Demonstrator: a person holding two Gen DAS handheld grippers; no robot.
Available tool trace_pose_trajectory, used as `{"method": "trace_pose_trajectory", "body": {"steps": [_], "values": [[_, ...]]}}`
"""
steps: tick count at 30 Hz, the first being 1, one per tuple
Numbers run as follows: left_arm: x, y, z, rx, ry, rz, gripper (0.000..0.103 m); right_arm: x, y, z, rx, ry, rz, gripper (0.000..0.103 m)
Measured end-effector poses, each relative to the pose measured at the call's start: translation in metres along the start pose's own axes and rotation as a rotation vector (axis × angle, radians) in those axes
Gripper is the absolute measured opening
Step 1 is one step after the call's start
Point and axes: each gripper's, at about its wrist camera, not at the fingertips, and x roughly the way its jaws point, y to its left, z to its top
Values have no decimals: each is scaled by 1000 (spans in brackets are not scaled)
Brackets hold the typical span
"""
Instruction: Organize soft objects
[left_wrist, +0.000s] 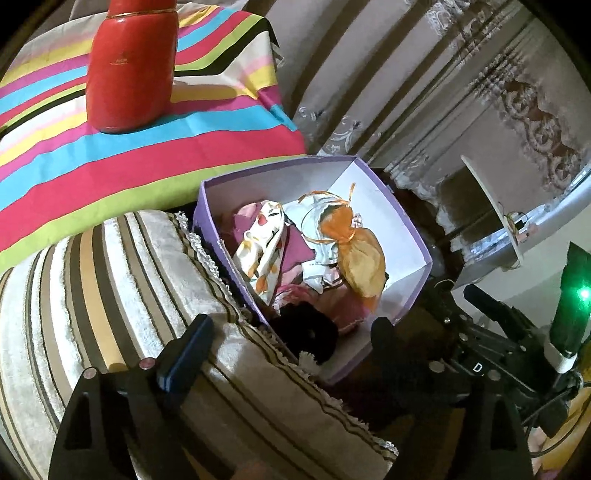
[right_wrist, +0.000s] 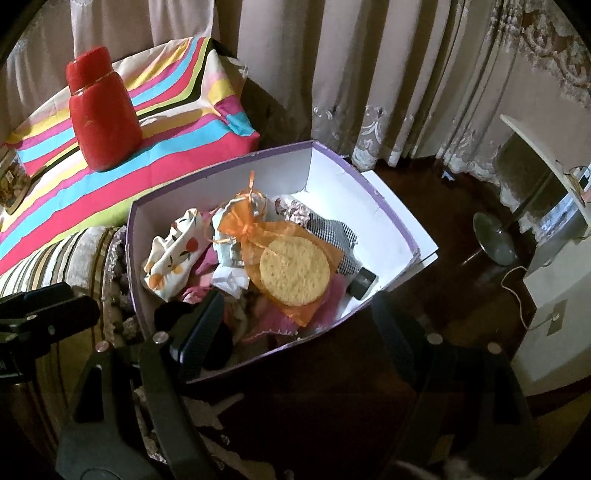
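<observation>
Your left gripper and right gripper both gape wide, empty. The box of soft things sits on dark flooring, perhaps wood; curtains at twelve o'clock, striped cloth at ten.

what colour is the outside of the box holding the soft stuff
Purple (lilac) outside, white inside. The box shows best in the right wrist view.

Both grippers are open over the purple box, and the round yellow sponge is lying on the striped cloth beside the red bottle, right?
Not quite. The sponge lies inside the purple box, on top of the orange mesh bag, as the right wrist view shows. The red bottle stands alone on the striped cloth. Left gripper and right gripper are open.
</observation>
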Motion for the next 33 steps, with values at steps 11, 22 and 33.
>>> {"method": "trace_pose_trajectory", "body": {"steps": [11,22,33], "values": [[5,-2,0,15,10,18,89,3,-1,1,0,5,2,84],[5,-2,0,16,10,18,89,2,-2,0,5,6,5,84],[5,-2,0,16,10,18,89,3,-3,0,4,9,8,84]]}}
